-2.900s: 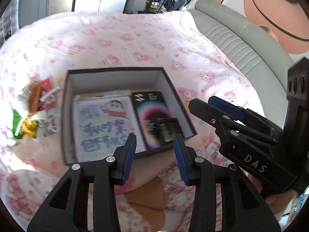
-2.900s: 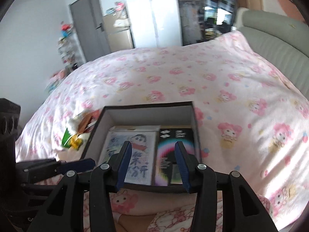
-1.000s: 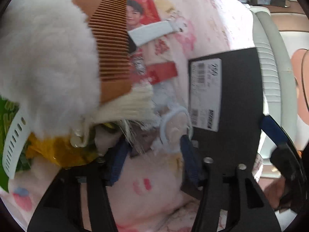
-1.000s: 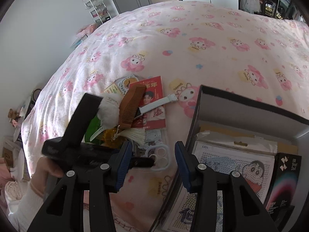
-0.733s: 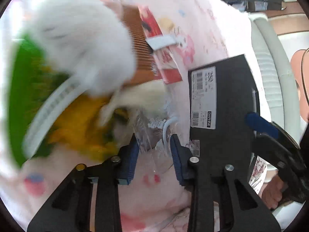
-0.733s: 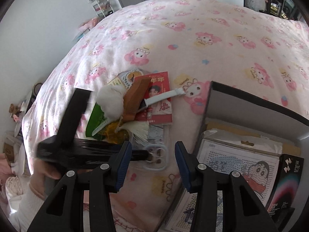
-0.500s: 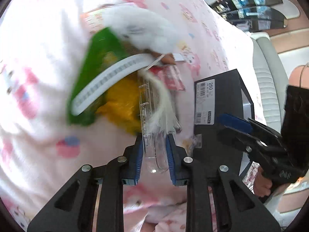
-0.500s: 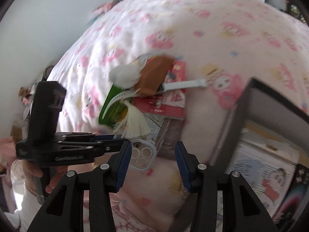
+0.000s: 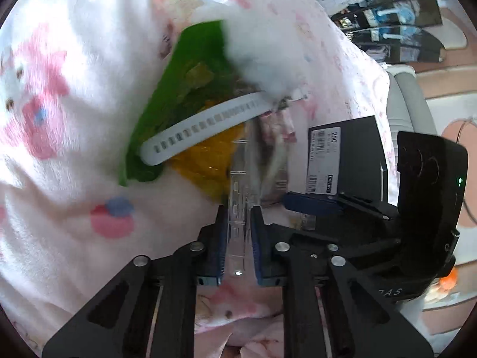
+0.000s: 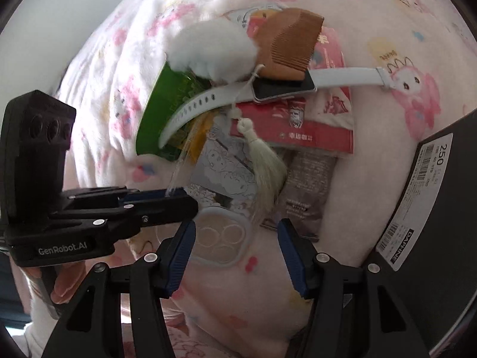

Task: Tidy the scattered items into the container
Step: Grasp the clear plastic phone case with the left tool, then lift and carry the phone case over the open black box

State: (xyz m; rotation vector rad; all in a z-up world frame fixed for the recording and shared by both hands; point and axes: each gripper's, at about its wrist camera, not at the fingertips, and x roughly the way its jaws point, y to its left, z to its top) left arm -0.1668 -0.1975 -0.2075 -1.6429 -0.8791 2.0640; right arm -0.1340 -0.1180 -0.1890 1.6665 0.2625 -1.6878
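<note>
One clear, seemingly plastic case (image 9: 238, 208)

Bright daylight washed the bedspread (image 9: 74, 179) almost white in the left wrist view, which was heavily motion-blurred. The right wrist view was sharper. Fisheye bending and dark vignetting marked both edges.

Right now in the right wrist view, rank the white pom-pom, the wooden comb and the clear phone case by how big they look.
1. White pom-pom, largest.
2. Wooden comb and clear phone case look alike; the case lies nearer the camera, so that order is unsure.
</note>
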